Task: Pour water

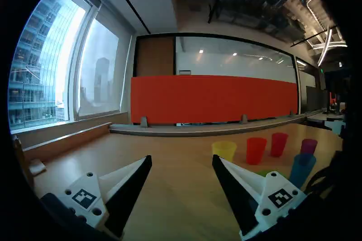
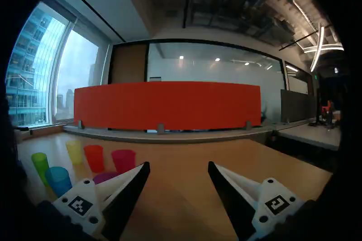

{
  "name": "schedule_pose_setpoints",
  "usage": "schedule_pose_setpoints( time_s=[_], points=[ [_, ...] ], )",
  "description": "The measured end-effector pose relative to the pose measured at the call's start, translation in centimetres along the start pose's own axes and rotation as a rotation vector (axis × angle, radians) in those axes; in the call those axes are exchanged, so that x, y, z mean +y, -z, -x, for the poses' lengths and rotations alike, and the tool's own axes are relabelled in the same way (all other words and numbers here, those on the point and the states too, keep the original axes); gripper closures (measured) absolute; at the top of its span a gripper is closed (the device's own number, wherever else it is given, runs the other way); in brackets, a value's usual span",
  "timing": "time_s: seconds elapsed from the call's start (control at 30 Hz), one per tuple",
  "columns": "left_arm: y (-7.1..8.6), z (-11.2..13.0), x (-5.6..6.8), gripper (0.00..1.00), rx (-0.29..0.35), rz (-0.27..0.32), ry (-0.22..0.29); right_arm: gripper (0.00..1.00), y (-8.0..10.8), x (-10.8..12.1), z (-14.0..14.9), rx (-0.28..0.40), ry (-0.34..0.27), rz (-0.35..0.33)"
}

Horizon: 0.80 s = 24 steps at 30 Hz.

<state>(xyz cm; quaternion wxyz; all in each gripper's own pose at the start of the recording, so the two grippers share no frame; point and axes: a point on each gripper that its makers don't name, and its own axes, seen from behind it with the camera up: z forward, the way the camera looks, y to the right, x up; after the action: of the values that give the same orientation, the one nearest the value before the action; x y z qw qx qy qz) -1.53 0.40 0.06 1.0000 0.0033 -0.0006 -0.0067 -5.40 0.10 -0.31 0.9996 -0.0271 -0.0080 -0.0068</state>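
Note:
Several coloured plastic cups stand in a cluster on the wooden table. In the left gripper view they sit to the right: yellow cup, orange cup, red cup, purple cup and blue cup. My left gripper is open over bare wood, left of the cups. In the right gripper view the cups are on the left: green cup, blue cup, yellow cup, orange cup, red cup. My right gripper is open with nothing between its fingers.
A red partition on a grey rail closes the table's far edge. Tall windows line the left side, with a wooden ledge below them. Another desk stands to the right of the table.

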Motion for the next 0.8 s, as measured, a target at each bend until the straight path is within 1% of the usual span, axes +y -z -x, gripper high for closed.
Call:
schedule_pose_setpoints(
  time_s=[0.8],
  points=[
    [0.07, 0.01, 0.07, 0.00, 0.000, 0.000, 0.000, 0.00, 0.18, -0.02, 0.05, -0.002, 0.000, -0.001]
  ],
)
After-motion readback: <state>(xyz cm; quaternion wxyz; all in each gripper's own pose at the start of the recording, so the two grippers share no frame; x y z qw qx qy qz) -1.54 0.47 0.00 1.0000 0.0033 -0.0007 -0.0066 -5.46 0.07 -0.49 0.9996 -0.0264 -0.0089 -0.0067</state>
